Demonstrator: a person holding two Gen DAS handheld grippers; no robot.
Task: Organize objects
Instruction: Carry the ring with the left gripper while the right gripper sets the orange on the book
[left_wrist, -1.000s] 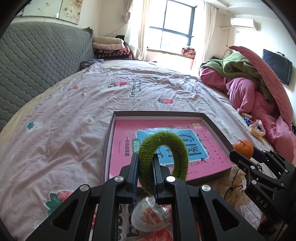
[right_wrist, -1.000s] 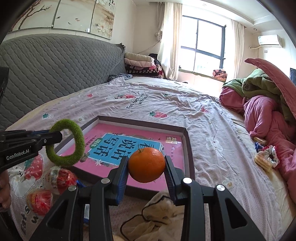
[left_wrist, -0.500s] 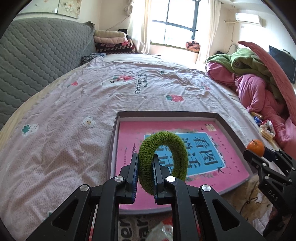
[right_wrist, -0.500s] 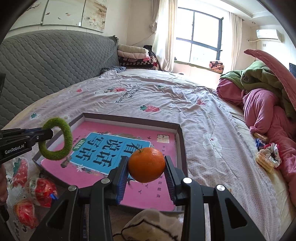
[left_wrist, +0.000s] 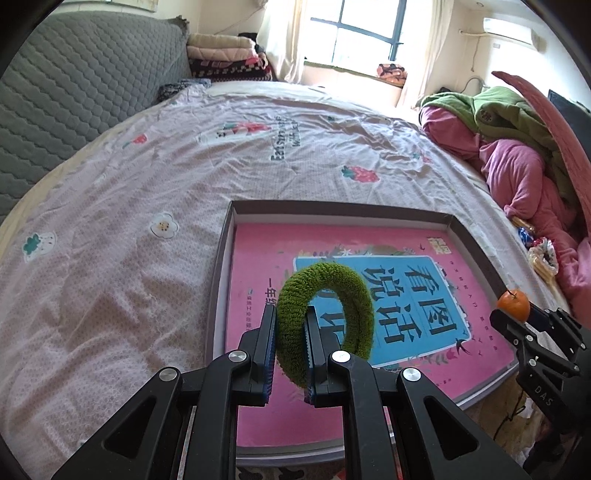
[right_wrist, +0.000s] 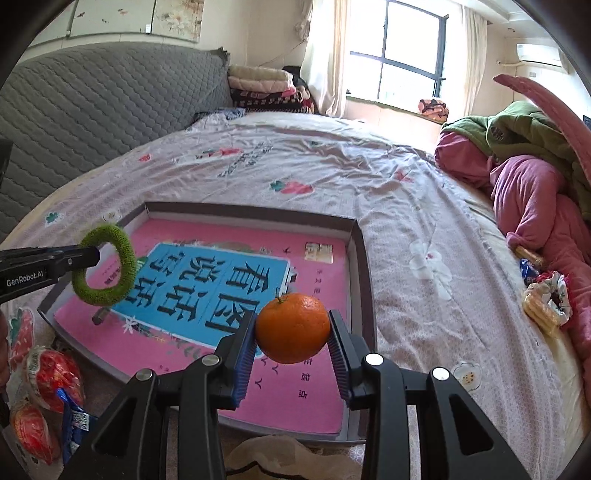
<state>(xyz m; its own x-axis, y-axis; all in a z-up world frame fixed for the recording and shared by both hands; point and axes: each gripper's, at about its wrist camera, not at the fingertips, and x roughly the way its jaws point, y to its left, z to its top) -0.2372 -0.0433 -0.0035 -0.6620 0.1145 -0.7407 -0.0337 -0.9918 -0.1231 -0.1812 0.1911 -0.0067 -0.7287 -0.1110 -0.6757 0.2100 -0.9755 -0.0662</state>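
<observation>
Left gripper (left_wrist: 290, 341) clamped on green hair tie (left_wrist: 325, 317), right gripper (right_wrist: 291, 343) pinching orange (right_wrist: 292, 328), both above tray (right_wrist: 364, 280) ahead.

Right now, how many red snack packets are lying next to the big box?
2 red snack packets, both near the box's near-left corner: one close by, one nearer the camera. More may hide beyond the edge.

Your right gripper (right_wrist: 292, 334) clamps an orange (right_wrist: 292, 328); ahead, tray (right_wrist: 360, 258) with pink book (right_wrist: 236, 295); left, green ring (right_wrist: 105, 271).
</observation>
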